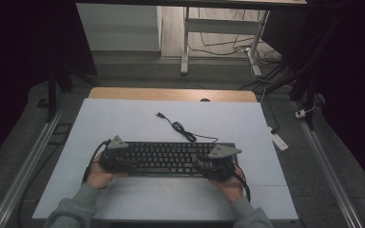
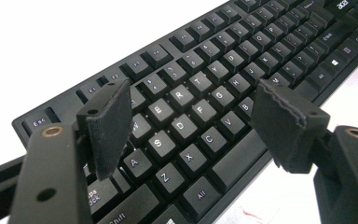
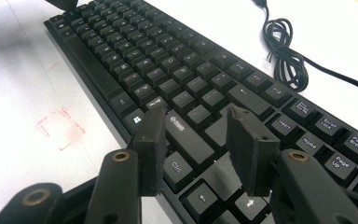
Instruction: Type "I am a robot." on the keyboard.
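Observation:
A black keyboard (image 1: 171, 159) lies across the middle of the white table top (image 1: 123, 123), its cable (image 1: 180, 127) curling off behind it to a loose plug (image 1: 159, 114). My left gripper (image 1: 129, 163) is at the keyboard's left end; in the left gripper view it (image 2: 193, 86) stands wide open above the letter keys (image 2: 205, 88), with nothing between the pads. My right gripper (image 1: 202, 165) is at the right end. Seen in the right gripper view, it (image 3: 196, 112) is part open just over the keys (image 3: 168, 70) near Shift and Ctrl, gripping nothing. The coiled cable (image 3: 284, 56) lies beyond.
A faint red square mark (image 3: 60, 128) is on the table in front of the keyboard. A strip of wooden table edge (image 1: 171, 94) runs along the back. Off the right side, a white power strip (image 1: 279, 141) lies on the floor. Metal rails (image 1: 24, 171) flank the table.

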Motion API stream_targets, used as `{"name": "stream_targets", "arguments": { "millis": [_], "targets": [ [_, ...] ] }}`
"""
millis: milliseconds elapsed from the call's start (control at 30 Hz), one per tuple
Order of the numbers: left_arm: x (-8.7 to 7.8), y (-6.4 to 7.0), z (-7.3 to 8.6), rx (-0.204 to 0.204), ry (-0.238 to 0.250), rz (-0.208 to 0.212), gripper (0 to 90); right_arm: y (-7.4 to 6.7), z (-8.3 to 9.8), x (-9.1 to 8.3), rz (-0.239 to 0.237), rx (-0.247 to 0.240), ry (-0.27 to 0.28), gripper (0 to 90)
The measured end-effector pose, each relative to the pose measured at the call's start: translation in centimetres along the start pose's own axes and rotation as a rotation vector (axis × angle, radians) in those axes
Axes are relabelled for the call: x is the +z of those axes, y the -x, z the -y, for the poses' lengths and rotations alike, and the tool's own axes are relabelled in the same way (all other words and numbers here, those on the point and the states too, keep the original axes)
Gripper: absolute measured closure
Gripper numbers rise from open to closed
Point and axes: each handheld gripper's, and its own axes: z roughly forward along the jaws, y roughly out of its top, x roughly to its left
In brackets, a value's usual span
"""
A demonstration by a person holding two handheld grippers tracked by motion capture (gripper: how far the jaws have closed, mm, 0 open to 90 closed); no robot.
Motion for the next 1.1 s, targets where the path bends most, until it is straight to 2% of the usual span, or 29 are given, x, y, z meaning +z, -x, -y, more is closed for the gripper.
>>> {"name": "stream_targets", "arguments": {
  "millis": [167,300,467,733,800,1000,1100],
  "targets": [
    [0.2,0.2,-0.1,0.005,0.000,0.002,32.0,0.1,0.0,-0.1,-0.006,0.002,0.003,57.7],
    [0.6,0.6,-0.4,0.018,0.003,0.021,38.3,0.2,0.0,-0.1,-0.004,0.001,0.002,57.7],
    [1.0,1.1,-0.7,0.050,-0.002,0.025,47.1,0.1,0.0,-0.1,-0.001,0.001,0.007,57.6],
    [1.7,1.7,-0.9,0.073,-0.017,0.043,58.8,0.2,0.1,-0.1,0.009,0.001,-0.001,57.6],
    [1.9,1.8,-0.9,0.083,-0.023,0.052,63.6,0.2,0.1,-0.1,0.005,0.000,-0.001,57.5],
    [2.5,2.3,-0.9,0.112,-0.041,0.074,85.8,0.2,0.1,-0.1,0.009,-0.002,-0.005,57.5],
    [2.7,2.4,-0.9,0.122,-0.050,0.077,89.0,0.3,0.1,-0.1,0.011,0.001,-0.003,57.4]
  ]
}}
